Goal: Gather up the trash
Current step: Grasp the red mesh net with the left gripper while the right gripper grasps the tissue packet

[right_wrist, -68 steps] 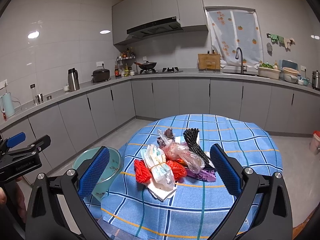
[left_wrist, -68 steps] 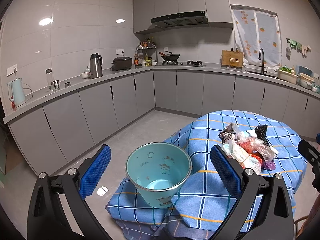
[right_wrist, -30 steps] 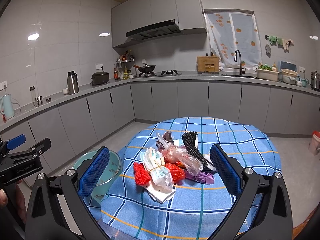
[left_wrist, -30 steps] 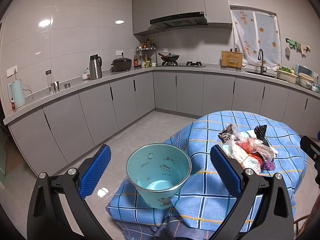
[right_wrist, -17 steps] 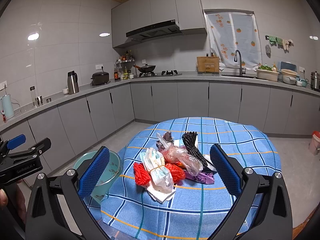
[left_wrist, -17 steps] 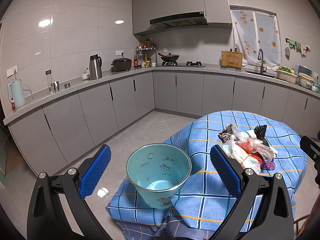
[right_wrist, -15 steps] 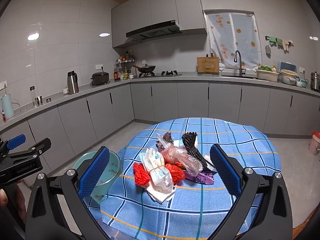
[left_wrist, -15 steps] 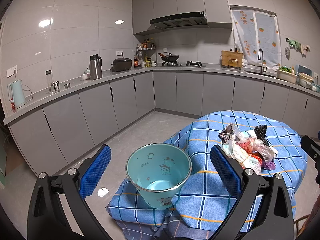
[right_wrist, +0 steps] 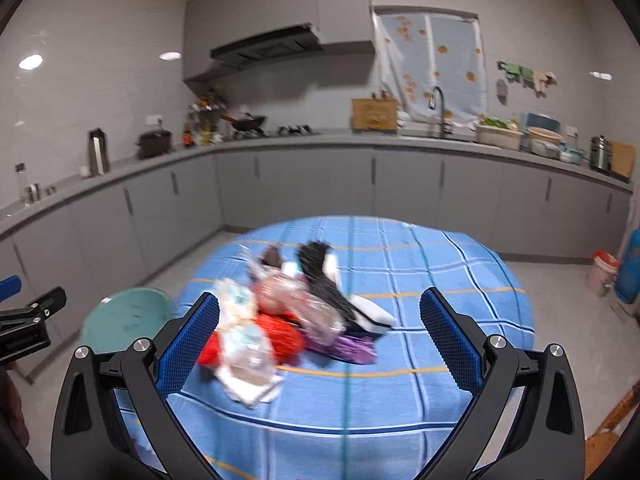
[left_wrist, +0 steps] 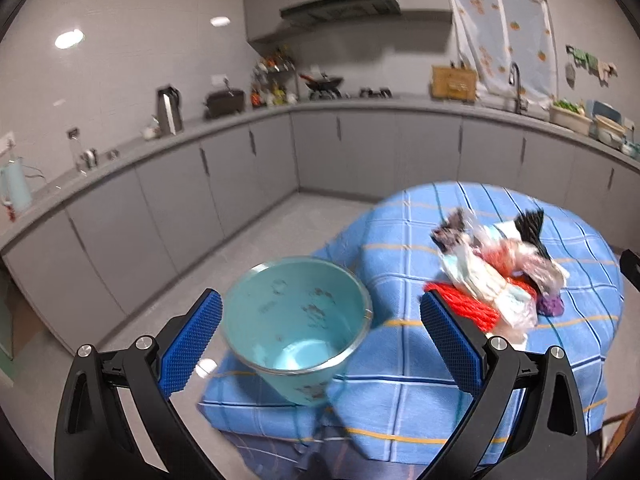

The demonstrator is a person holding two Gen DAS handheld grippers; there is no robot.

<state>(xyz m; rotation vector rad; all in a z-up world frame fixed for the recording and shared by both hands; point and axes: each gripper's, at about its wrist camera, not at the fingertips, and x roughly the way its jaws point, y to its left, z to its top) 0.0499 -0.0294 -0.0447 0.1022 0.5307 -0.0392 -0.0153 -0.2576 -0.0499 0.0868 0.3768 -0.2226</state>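
Both hand-held grippers spread wide, holding nothing: left (left_wrist: pixel 320 336), right (right_wrist: pixel 320 336). Trash heap (right_wrist: pixel 292 316) mid-bench (right_wrist: pixel 440 280), bucket (left_wrist: pixel 296 320) near left edge. Risk: loose pinch drags whole heap, spilling onto floor.

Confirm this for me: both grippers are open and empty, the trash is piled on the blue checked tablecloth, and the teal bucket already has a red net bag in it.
Wrong on the bucket. The left wrist view looks into the teal bucket and shows it empty; the red net bag lies in the trash pile on the blue checked tablecloth. The left gripper and the right gripper are both open and empty.
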